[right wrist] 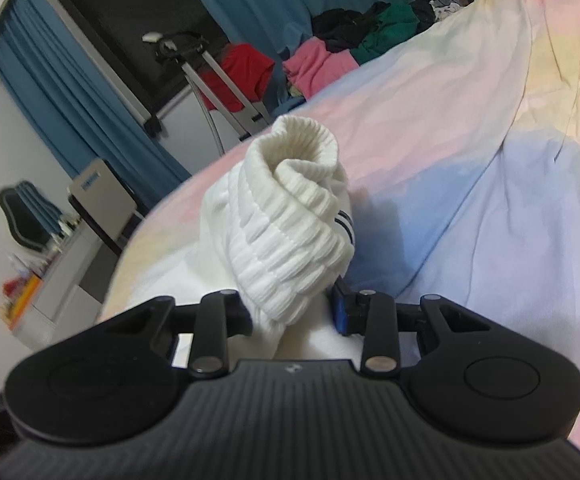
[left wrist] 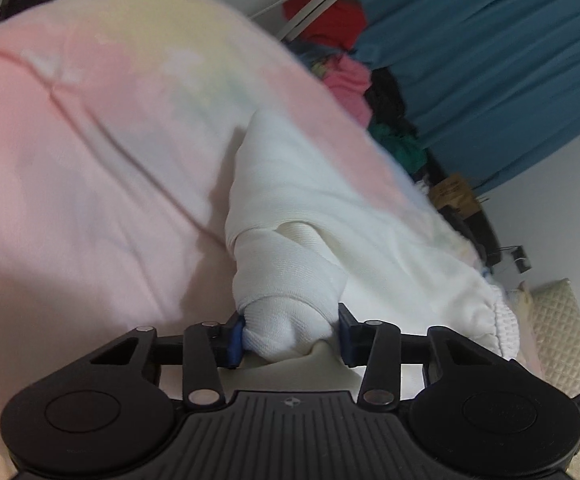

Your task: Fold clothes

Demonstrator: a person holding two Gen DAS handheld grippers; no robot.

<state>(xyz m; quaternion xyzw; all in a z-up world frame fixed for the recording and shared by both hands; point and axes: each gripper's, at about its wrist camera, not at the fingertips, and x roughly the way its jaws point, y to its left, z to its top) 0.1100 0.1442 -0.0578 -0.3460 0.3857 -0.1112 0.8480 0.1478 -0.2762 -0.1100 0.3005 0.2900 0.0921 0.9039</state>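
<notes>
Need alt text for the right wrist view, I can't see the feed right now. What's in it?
The right gripper is clamped on a bunched white ribbed-knit garment with thin dark stripes, which stands up from its jaws above a pastel rainbow bedsheet. Behind the bed lie a pile of red, pink, green and black clothes and blue curtains.

Socks (left wrist: 290, 272) lie on the bedspread (left wrist: 89, 160); a clothes pile (right wrist: 330, 56) sits behind.

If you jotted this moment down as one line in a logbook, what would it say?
left claw: shut on white garment | right claw: shut on ribbed cuff | surface: pastel bedspread | fold: unfinished
</notes>
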